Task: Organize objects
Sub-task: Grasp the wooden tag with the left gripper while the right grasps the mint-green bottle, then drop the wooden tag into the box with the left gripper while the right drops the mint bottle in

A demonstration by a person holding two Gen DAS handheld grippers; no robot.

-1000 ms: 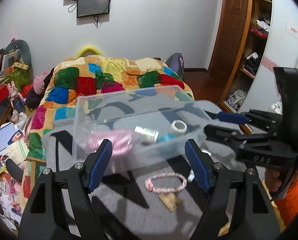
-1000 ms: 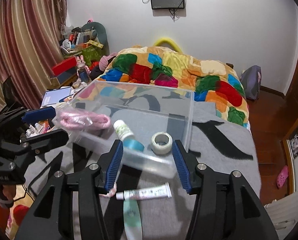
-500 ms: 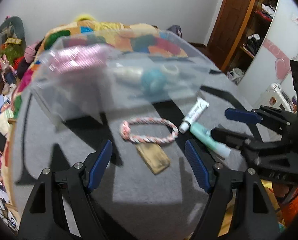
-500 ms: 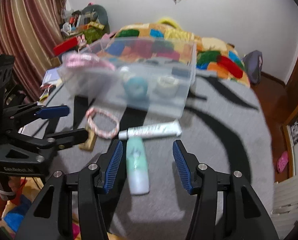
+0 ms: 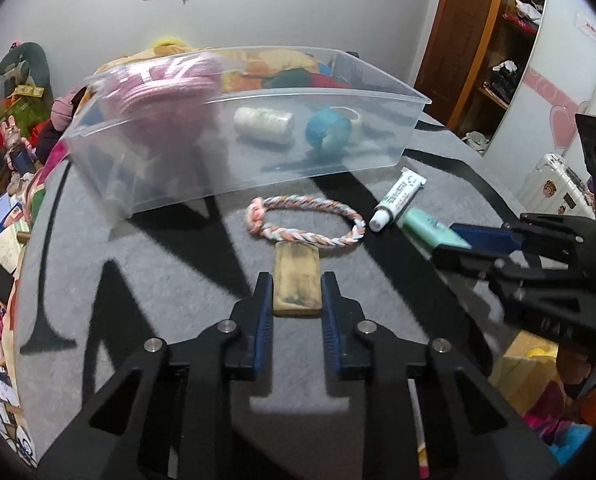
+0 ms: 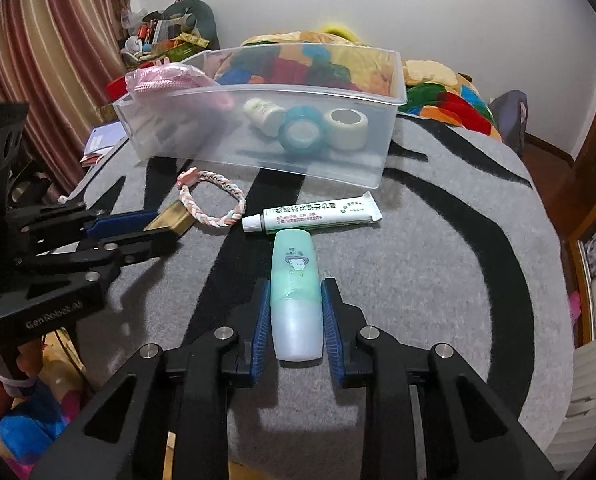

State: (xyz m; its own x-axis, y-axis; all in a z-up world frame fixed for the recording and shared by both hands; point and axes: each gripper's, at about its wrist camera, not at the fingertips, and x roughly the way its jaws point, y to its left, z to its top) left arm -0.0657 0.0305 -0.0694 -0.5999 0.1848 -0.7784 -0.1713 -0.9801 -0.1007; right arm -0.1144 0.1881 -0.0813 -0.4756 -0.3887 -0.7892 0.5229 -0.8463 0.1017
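Observation:
My left gripper (image 5: 297, 294) is shut on a tan wooden block (image 5: 297, 282) that lies on the grey mat; the block also shows in the right wrist view (image 6: 170, 217). My right gripper (image 6: 296, 312) is shut on a pale green bottle (image 6: 296, 292), which shows in the left wrist view (image 5: 430, 230) too. A braided pink bracelet (image 5: 306, 220) and a white ointment tube (image 6: 314, 213) lie between them. Behind stands a clear plastic bin (image 6: 390, 100) holding a pink rope bundle (image 5: 166, 88), a white bottle (image 5: 264, 120), a blue tape roll (image 5: 328, 132) and a white tape roll (image 6: 345, 128).
The round table has a grey mat with black stripes (image 6: 458, 260). A bed with a patchwork quilt (image 6: 438, 96) lies beyond it. Cluttered shelves and a curtain (image 6: 58, 40) are at the left, a wooden door and shelving (image 5: 478, 40) at the right.
Both grippers dropped toward the mat and moved forward. The left jaws closed on the wooden block and the right jaws closed on the green bottle; both were open before.

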